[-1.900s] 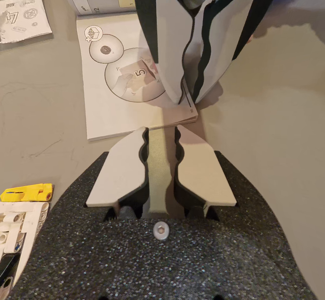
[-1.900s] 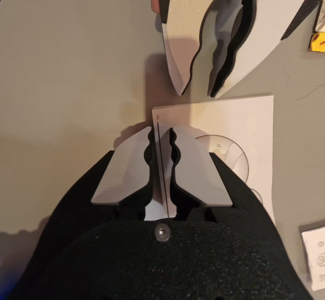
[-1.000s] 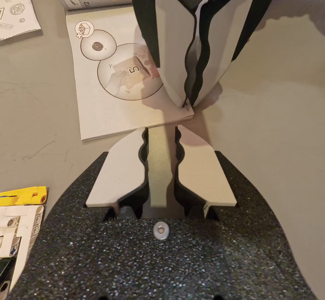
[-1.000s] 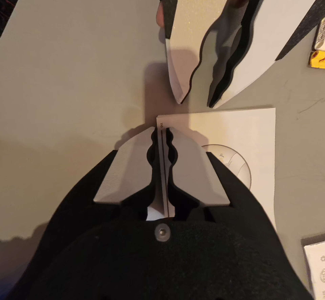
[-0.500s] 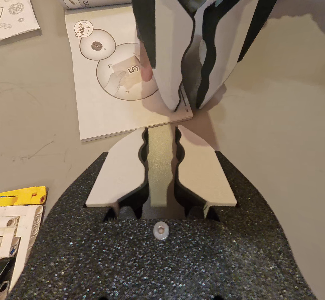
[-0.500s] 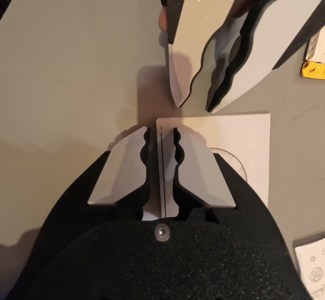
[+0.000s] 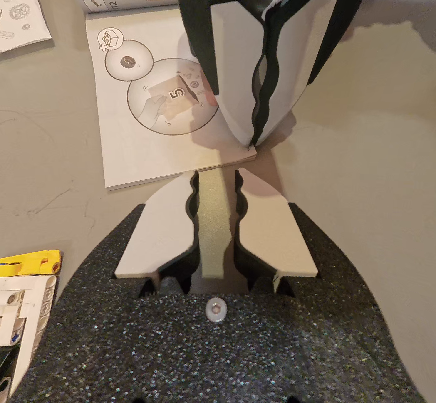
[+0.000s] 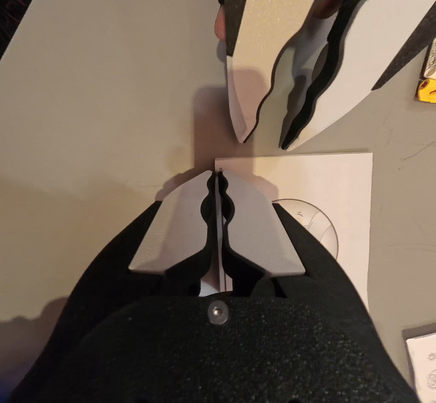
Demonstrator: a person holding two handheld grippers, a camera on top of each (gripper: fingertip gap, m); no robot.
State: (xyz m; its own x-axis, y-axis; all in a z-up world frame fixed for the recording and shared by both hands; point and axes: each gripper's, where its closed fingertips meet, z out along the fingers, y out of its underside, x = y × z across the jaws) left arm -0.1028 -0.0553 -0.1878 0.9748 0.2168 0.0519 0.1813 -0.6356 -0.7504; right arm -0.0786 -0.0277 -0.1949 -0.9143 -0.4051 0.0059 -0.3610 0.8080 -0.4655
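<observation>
Right gripper (image 8: 217,172): jaws standing nearly closed at the corner of the instruction booklet (image 7: 151,146). A thin page edge is showing in the slit between its fingers; whether the pads are pinching that page or only resting on the paper cannot be told. In the left wrist view it (image 7: 251,142) is pointing down from the upper centre of the frame, its tips meeting on the booklet's lower-right corner.

Left gripper (image 7: 217,173): jaws standing open with bare table (image 7: 354,179) showing between them, tips lying just short of the booklet's near edge. In the right wrist view it (image 8: 262,144) is hanging at the upper centre, beyond the booklet.

Booklet: lying open and flat in the centre of the left wrist view. Its upper page is being cut off by the top of the frame and partly hidden behind the right gripper.

Yellow piece (image 7: 30,263): lying at the left edge, cut off.

White parts (image 7: 26,302): sitting below the yellow piece, lower left, partly out of frame and hard to make out.

Printed paper sheet (image 7: 18,14): lying at the upper left, cropped.

Fingertip (image 7: 211,100): peeking out beside the right gripper; the rest of the hand is hidden.
</observation>
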